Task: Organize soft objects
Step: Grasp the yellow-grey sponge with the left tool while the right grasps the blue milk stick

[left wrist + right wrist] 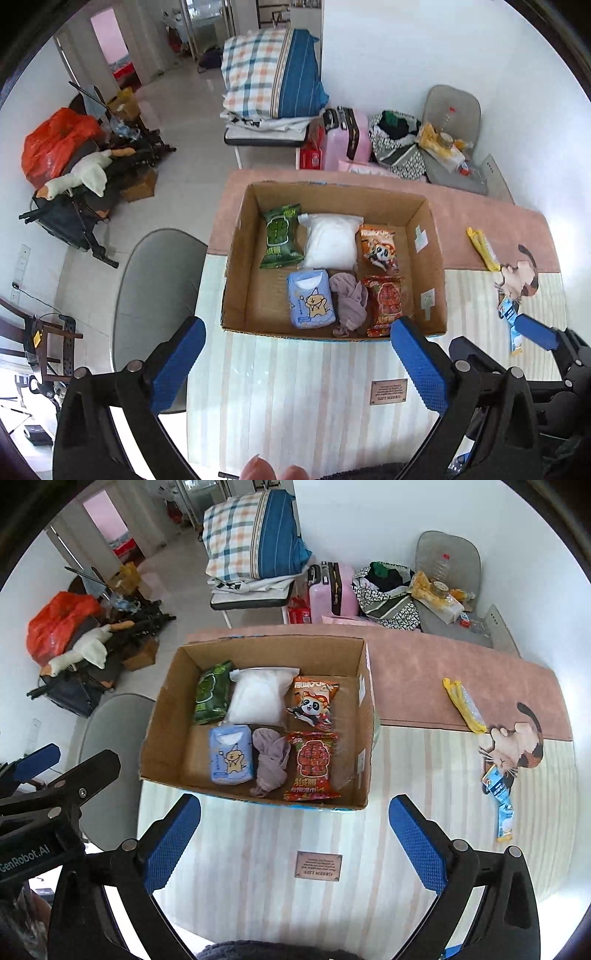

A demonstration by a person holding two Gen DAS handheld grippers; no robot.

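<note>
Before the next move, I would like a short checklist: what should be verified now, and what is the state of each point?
1. Left gripper open, holding nothing: ok.
2. Right gripper open, holding nothing: ok.
3. Cardboard box open on top, free floor along its left side: ok.
4. Six soft items already inside, including the purple cloth: ok.
5. Yellow cloth and blue packet in the box: not ok, both lie on the table mat.
6. Packets sealed: cannot tell.

Both wrist views look down (side by side) at one cardboard box (pixel 332 258).
</note>
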